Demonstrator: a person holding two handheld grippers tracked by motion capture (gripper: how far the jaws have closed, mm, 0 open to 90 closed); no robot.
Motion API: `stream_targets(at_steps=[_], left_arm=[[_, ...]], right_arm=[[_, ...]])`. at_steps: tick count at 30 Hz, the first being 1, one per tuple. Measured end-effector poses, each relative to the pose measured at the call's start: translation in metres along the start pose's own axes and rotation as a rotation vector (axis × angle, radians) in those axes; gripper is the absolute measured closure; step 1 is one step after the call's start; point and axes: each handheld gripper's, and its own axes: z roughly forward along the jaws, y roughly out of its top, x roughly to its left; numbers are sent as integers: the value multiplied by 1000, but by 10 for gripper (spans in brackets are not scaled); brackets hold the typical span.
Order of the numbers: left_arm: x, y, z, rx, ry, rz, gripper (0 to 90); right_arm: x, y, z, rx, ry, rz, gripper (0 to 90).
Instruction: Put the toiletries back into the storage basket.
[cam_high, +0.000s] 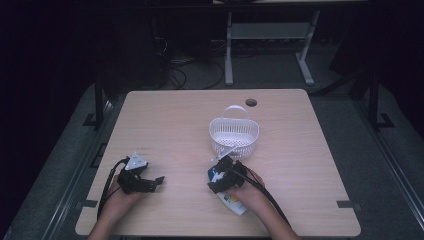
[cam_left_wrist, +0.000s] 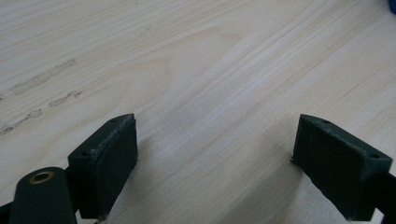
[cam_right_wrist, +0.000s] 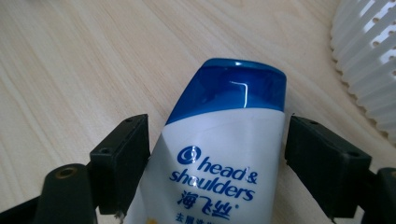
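Observation:
A white shampoo bottle (cam_right_wrist: 219, 182) with a blue cap (cam_right_wrist: 233, 91) lies flat on the wooden table (cam_high: 175, 125). My right gripper (cam_right_wrist: 217, 158) straddles it just below the cap; the left pad (cam_right_wrist: 123, 161) sits at the bottle's edge, and the right pad (cam_right_wrist: 322, 163) stands a sliver off it, so the jaws look open around it. In the high view the right gripper (cam_high: 220, 177) sits over the cap end and the bottle's white body (cam_high: 233, 203) trails toward the person. My left gripper (cam_left_wrist: 215, 158) rests low over bare wood, open with nothing between its jaws, at the table's front left (cam_high: 156, 181).
A white slotted plastic basket (cam_high: 234, 125) with an upright handle stands just beyond the right gripper, and its ribbed wall (cam_right_wrist: 369, 56) shows close by at the upper right. A cable hole (cam_high: 251, 102) sits near the far edge. Dark floor and a desk frame lie beyond.

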Motion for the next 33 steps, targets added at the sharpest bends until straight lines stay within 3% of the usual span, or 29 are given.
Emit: stream_targets(at_steps=[14,20,33], left_arm=[[0,0,0,3,-1,3,134],[0,0,0,1,0,0,133],[0,0,0,1,0,0,134]], right_arm=[[2,-2,3,41,8,-22,259],[10,0,6,63,-46,-68,258],[9,2,5,74,-48,-59,301]])
